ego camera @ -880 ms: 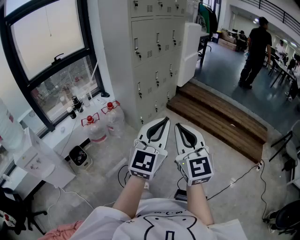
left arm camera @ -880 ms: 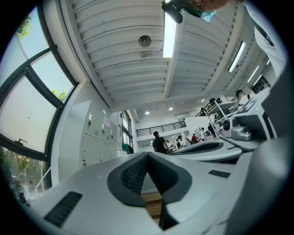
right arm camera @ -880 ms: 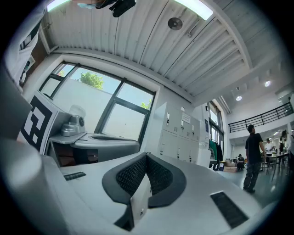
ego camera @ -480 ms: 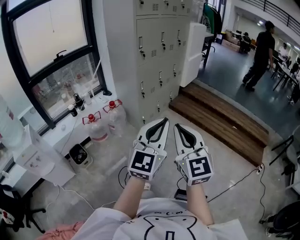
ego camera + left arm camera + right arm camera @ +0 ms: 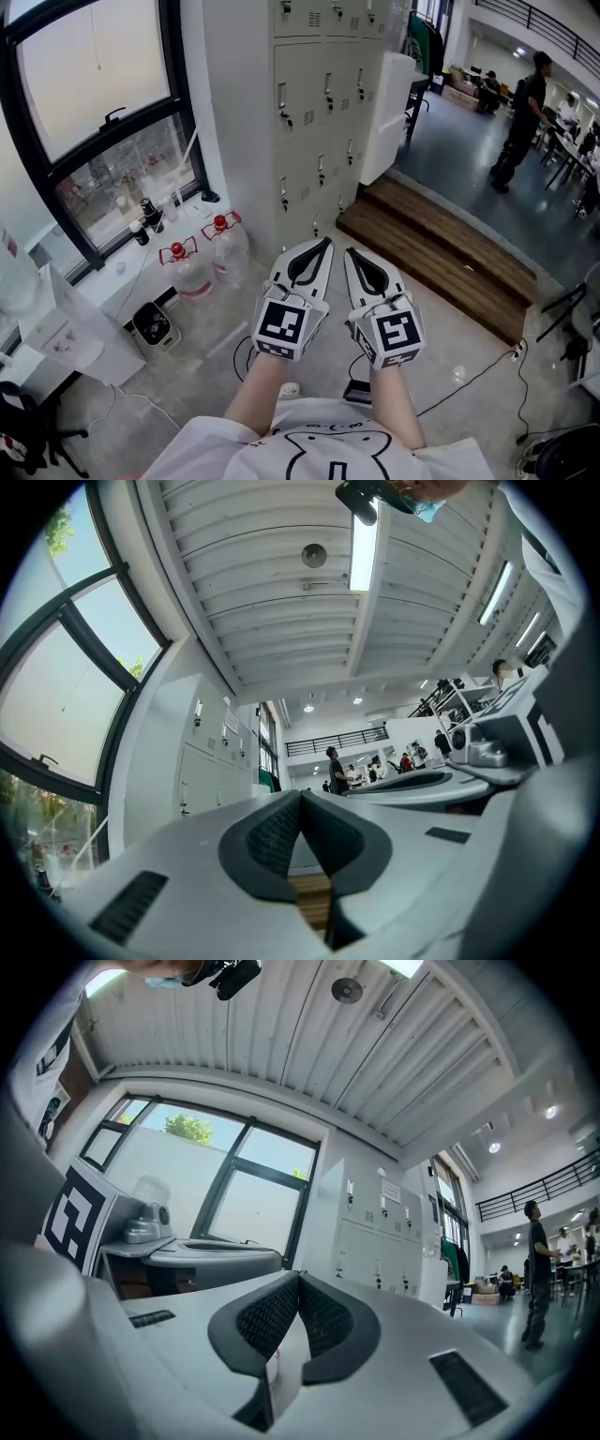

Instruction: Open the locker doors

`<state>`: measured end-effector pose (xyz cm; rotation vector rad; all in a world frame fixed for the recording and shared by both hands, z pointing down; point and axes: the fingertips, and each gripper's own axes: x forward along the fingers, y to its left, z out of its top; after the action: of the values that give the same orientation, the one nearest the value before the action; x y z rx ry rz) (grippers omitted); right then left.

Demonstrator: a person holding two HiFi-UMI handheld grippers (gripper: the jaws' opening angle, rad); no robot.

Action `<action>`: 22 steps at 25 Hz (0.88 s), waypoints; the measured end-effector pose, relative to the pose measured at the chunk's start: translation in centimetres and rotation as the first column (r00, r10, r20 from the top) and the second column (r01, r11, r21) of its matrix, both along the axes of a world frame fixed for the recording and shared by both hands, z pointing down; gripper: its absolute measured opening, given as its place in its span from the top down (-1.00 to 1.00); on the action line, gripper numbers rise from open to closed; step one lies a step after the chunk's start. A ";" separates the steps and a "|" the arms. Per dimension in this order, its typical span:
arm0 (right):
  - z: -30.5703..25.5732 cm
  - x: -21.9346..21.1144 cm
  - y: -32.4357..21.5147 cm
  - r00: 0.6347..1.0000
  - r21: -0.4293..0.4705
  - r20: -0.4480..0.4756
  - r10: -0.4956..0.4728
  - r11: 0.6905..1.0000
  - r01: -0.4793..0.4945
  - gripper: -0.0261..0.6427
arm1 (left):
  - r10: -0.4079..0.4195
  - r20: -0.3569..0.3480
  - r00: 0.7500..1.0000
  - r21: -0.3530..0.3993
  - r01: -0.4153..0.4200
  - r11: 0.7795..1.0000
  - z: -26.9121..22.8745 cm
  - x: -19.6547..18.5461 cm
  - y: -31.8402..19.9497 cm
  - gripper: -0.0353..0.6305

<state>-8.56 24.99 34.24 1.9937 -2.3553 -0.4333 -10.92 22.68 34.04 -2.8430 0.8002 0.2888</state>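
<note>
Now holding left gripper [image 5: 326, 242] and right gripper [image 5: 348, 251] side by side over the floor [image 5: 450, 356], tilted slightly up, aimed toward the lockers [image 5: 319, 103]. Pressed together at the tips on both, pinching nothing; in each gripper view, dark pads [image 5: 272, 841] meeting at the front. Well apart from the lockers, straight ahead beside the window [image 5: 94, 112], with all visible doors [image 5: 302, 141] closed. On the floor left of them, two red-capped bottles [image 5: 178, 267]. Right of the lockers, wooden steps [image 5: 441, 244], and past those a person [image 5: 520, 112] standing.
</note>
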 end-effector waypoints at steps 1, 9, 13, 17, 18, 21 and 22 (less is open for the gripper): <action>0.1 0.1 -0.9 1.000 -0.003 0.001 -0.002 1.000 0.002 0.86 | 0.003 0.002 1.000 0.000 -0.003 1.000 -0.1 0.2 -0.9 0.84; 0.5 0.9 -8.0 1.000 -0.021 0.016 0.001 1.000 -0.001 0.86 | 0.039 0.020 0.999 -0.003 -0.039 0.999 -0.1 1.7 -7.8 0.84; 0.9 1.4 -11.8 1.000 -0.042 0.024 0.015 0.999 -0.014 0.86 | 0.053 0.031 0.998 -0.008 -0.053 0.999 0.2 2.1 -11.5 0.84; 1.1 1.1 -15.5 1.000 -0.060 0.027 0.012 0.998 -0.010 0.86 | 0.050 0.035 0.998 -0.029 -0.049 0.998 0.5 1.8 -15.3 0.84; 1.3 1.0 -16.3 1.000 -0.066 0.024 0.011 0.998 -0.009 0.86 | 0.048 0.038 0.998 -0.035 -0.046 0.998 0.7 1.6 -16.1 0.84; 1.9 0.7 -18.4 1.000 -0.086 0.018 0.009 0.996 -0.007 0.86 | 0.040 0.041 0.998 -0.056 -0.037 0.998 1.4 1.3 -18.3 0.84; 2.2 0.7 -19.1 1.000 -0.096 0.018 0.007 0.995 -0.006 0.86 | 0.038 0.041 0.998 -0.066 -0.035 0.997 1.8 1.2 -19.0 0.84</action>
<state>-7.87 5.93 36.45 1.9709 -2.3318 -0.2976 -9.72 3.69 35.80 -2.9168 0.7645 0.2106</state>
